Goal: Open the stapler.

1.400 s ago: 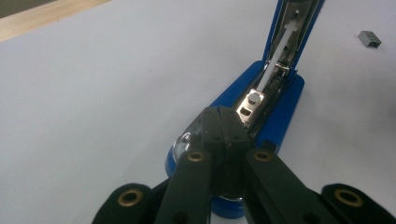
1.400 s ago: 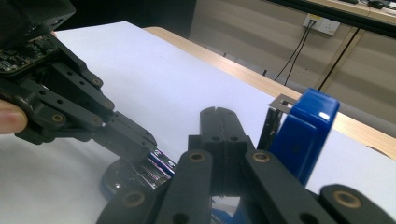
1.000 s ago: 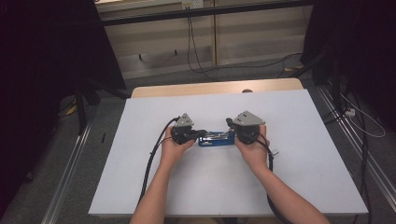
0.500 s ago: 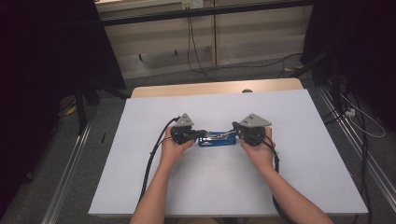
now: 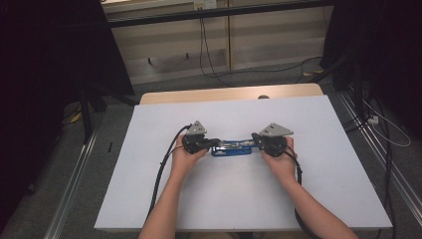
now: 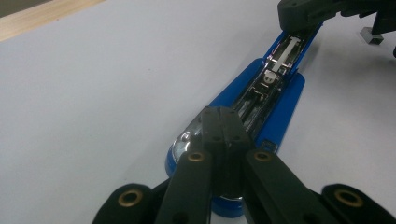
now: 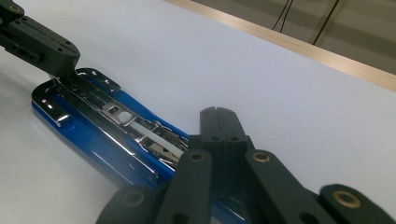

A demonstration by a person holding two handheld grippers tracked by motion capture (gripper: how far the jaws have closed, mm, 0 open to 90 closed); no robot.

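A blue stapler [image 5: 231, 148] lay opened flat near the middle of the white counter [image 5: 149, 199], its chrome magazine channel facing up. The left gripper [image 5: 211, 143] met one end and the right gripper [image 5: 255, 137] the other, each with its jaws pressed together; in the left gripper view those jaws rested over the stapler's [image 6: 261, 100] rounded end, but whether they pinched any part could not be told. The step in hand appeared to be steadying the stapler at both ends. Done well, it probably called for even downward pressure from both sides, tips kept clear of the spring pusher [image 7: 122, 111], and no twisting.
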